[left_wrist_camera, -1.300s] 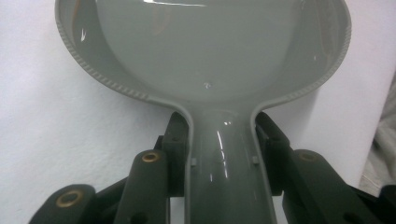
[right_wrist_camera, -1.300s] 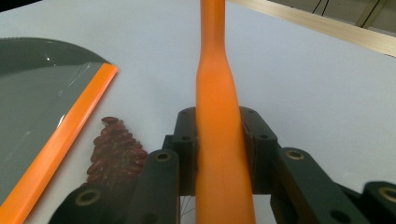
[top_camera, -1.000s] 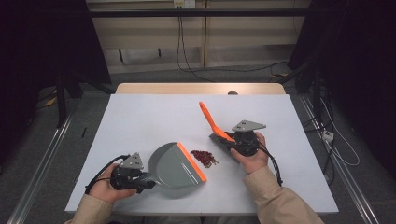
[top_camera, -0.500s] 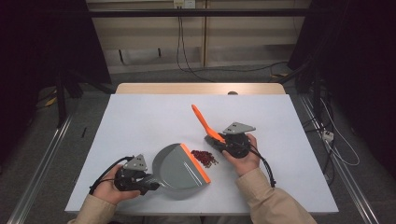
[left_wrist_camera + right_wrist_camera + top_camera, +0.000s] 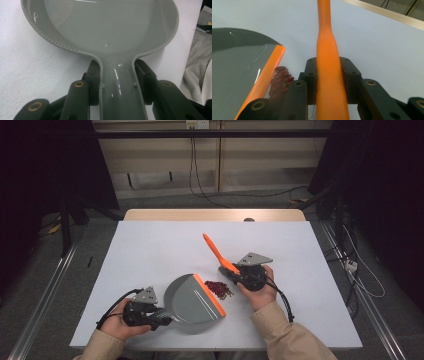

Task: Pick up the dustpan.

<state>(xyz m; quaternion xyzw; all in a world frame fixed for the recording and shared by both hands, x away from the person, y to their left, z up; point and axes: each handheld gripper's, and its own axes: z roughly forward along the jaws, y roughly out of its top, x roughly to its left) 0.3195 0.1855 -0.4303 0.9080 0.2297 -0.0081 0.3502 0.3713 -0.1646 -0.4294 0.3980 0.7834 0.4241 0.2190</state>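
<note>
Left tool (image 5: 159, 318) clamping bare dustpan (image 5: 192, 303)

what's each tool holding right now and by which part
Left tool grips the grey dustpan by its handle neck; right tool clamps the orange brush handle low on its shaft.

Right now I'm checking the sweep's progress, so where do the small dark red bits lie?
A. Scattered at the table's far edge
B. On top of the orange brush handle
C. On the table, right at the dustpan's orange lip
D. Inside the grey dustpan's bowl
C: the dark red bits lie on the white table against the orange lip of the grey dustpan, whose bowl looks bare in the left gripper view.
</note>
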